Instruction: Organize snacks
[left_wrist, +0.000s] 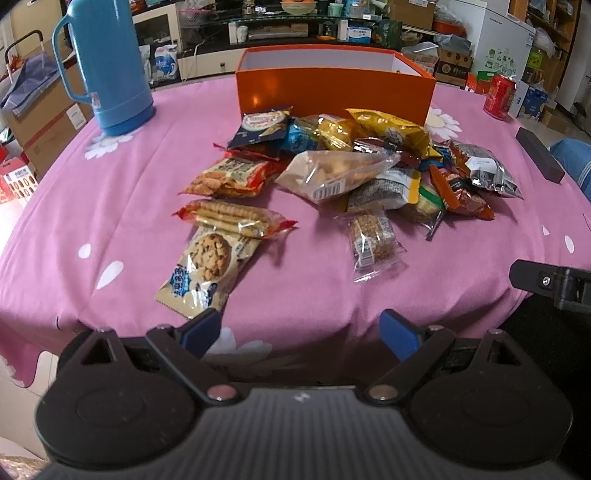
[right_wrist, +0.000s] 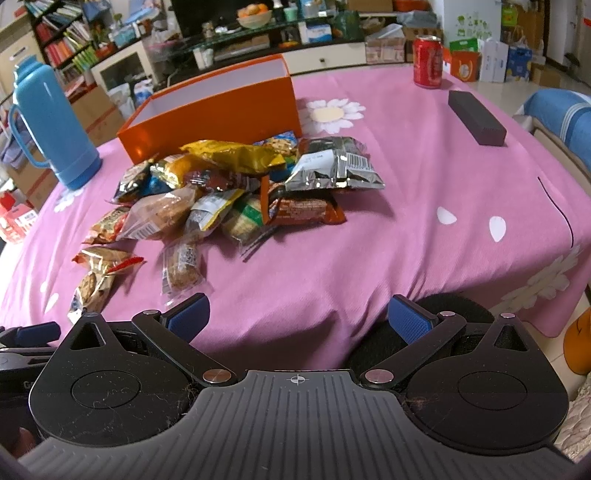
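Snack pile (left_wrist: 354, 162) lies loose near the middle of the table (left_wrist: 122, 177), on the pink flowered cloth, just in front of the orange box (left_wrist: 332, 90). The box stands open at the far side of the pile; its white interior shows no contents from either view. The farthest packets, a blue cracker packet (left_wrist: 260, 125) and a yellow bag (left_wrist: 391, 129), lie against or just beside the box's near wall; contact cannot be confirmed.

A clear bag of small biscuits (left_wrist: 332, 171) sits at the centre of the pile. A silver foil packet (left_wrist: 487, 170) lies on the right edge. Three packets lie apart on the near left: a red-edged packet of stick biscuits (left_wrist: 232, 218), a chocolate-chip cookie packet (left_wrist: 207, 269) partly under it, and an orange-red packet (left_wrist: 229, 177) beyond them. A clear-wrapped seed bar (left_wrist: 371, 242) lies alone on the near side of the pile.

Left gripper (left_wrist: 299, 332): released, jaws wide, nothing between the blue pads, held over the near table edge.
Right gripper (right_wrist: 299, 319): likewise released and empty, over the near edge, to the right of the left one.

Far left: blue thermos jug (left_wrist: 107, 62). Far right: red drink can (left_wrist: 500, 96), and nearer, a dark rectangular block (left_wrist: 539, 153).
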